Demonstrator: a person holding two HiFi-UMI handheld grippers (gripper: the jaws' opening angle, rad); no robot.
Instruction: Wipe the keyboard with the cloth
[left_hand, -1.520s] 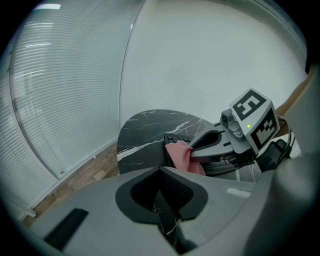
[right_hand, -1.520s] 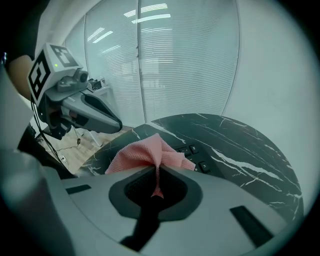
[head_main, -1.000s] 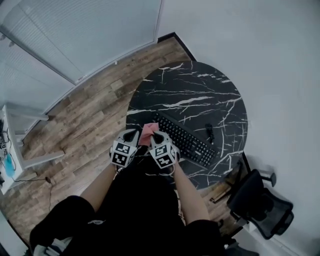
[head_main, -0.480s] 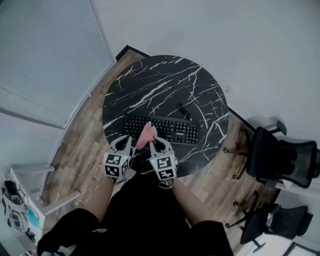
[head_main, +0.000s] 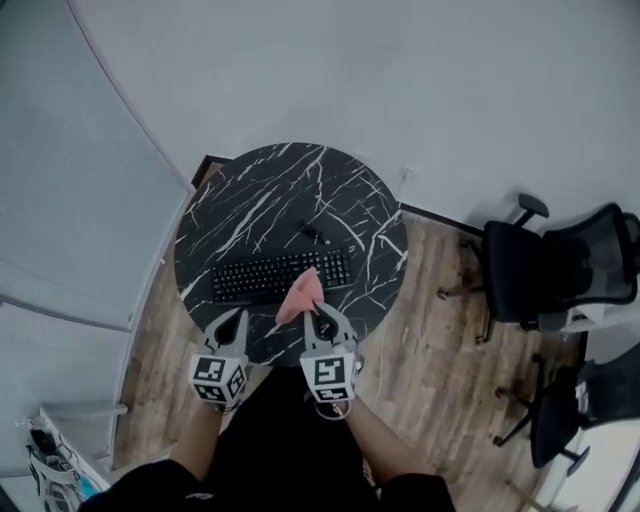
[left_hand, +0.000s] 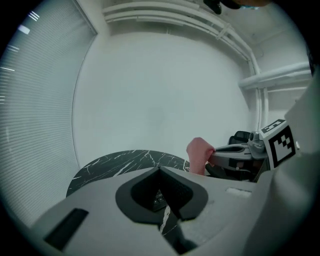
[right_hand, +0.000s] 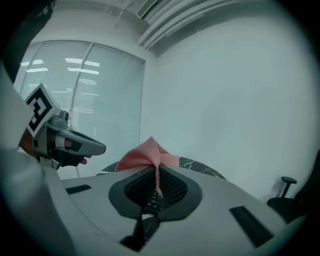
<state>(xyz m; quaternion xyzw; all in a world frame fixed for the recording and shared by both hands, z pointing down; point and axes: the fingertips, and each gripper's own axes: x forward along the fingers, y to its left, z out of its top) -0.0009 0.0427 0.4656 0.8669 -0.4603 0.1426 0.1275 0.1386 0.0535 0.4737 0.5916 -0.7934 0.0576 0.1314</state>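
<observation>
the left gripper (head_main: 236, 322) hovers at the near edge of the round black marble table (head_main: 290, 190). its jaws are closed together with nothing between them. just ahead of both grippers the black keyboard (head_main: 282, 275) lies lengthwise across the table, reaching from in front of the left gripper to in front of the right one. beyond it sits a small dark item (head_main: 315, 235), too small to make out. the pink cloth (head_main: 300, 295) is between the two grippers, nearer the right one. it rises from the right gripper (head_main: 318, 312), whose jaws are clamped tight on a fold of it. in the head view the cloth overlaps the keyboard's near edge, but whether it touches the keys cannot be told. the two grippers are side by side and apart. well off to the right of the right gripper, a black office chair (head_main: 545, 270) stands on the wooden floor (head_main: 430, 340).
</observation>
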